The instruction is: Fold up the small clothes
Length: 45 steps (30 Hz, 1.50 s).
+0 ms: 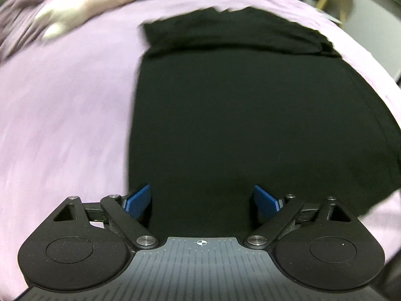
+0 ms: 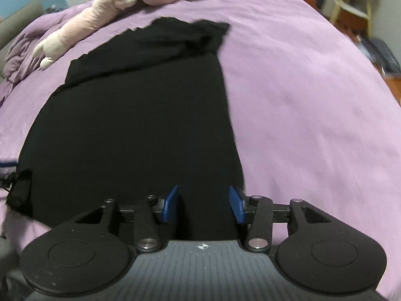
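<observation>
We see a black garment [image 1: 250,115] lying flat on a bed under a lilac bedspread [image 1: 65,130], and both wrist views look down along it. In the left wrist view the cloth fills the centre and runs toward 12 o'clock, where a folded-over band of it makes a thicker, creased ridge; its straight long edge lies at 9 o'clock of the centre, with bare bedspread beyond. Our left tool [image 1: 202,199] hangs over the near end of the garment with its blue pads [image 1: 139,200] set wide apart and nothing pinched between them, only the cloth lying below. This view is smeared, most of all toward 10 o'clock

In the right wrist view the same garment [image 2: 140,130] spreads from the centre toward 9 o'clock, its straight edge at about 2 o'clock of the tool. Our right tool [image 2: 203,204] sits above that near corner, its pads [image 2: 170,204] parted by a moderate gap, the cloth under them and not clamped. A pink plush toy [image 2: 82,25] lies on the bedspread [image 2: 313,105] at 11 o'clock, beyond the garment's far end and just apart from it. At 1 o'clock, off the bed, stands a pale wooden chair [image 2: 356,2]
</observation>
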{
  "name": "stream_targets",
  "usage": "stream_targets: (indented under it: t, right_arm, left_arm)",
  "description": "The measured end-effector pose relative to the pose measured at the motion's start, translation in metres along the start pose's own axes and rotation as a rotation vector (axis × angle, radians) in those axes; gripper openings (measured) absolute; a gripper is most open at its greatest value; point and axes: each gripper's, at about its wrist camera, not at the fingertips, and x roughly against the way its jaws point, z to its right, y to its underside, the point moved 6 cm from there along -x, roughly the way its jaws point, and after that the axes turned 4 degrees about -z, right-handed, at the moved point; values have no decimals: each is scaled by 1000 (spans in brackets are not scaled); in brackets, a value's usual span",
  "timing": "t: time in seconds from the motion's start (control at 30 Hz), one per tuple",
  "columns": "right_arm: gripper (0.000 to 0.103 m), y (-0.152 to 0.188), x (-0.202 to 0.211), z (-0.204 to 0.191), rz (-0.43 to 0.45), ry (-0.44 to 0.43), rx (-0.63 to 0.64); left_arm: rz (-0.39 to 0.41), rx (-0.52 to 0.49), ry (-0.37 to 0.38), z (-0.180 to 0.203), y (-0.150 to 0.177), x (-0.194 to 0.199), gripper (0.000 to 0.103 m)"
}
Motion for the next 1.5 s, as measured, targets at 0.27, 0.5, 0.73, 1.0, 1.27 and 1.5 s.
stream_targets:
  t: [0.27,0.5,0.73,1.0,1.27,1.5]
  right_arm:
    - [50,21,-2,13,-35,-38,-100]
    - [40,29,-3,21,-30,-106,-162]
    - [4,30,-4,25,-39,-149,-182]
    - [3,17,8,34,7,-379,-368]
    - [0,-53,15,33,170,-444,-420]
    - [10,-89,-4,28,124,-339,-344]
  left_arm:
    - [51,233,36,-44,26,33,80]
    - [-7,355,181,-52,32,11,63]
    - [-7,359,213,-50,29,5,14]
    - [99,401,367,-48,1,34,10]
    - [249,459,405,-60,-76,48,10]
    - [260,495,393,-60,-112,24,10]
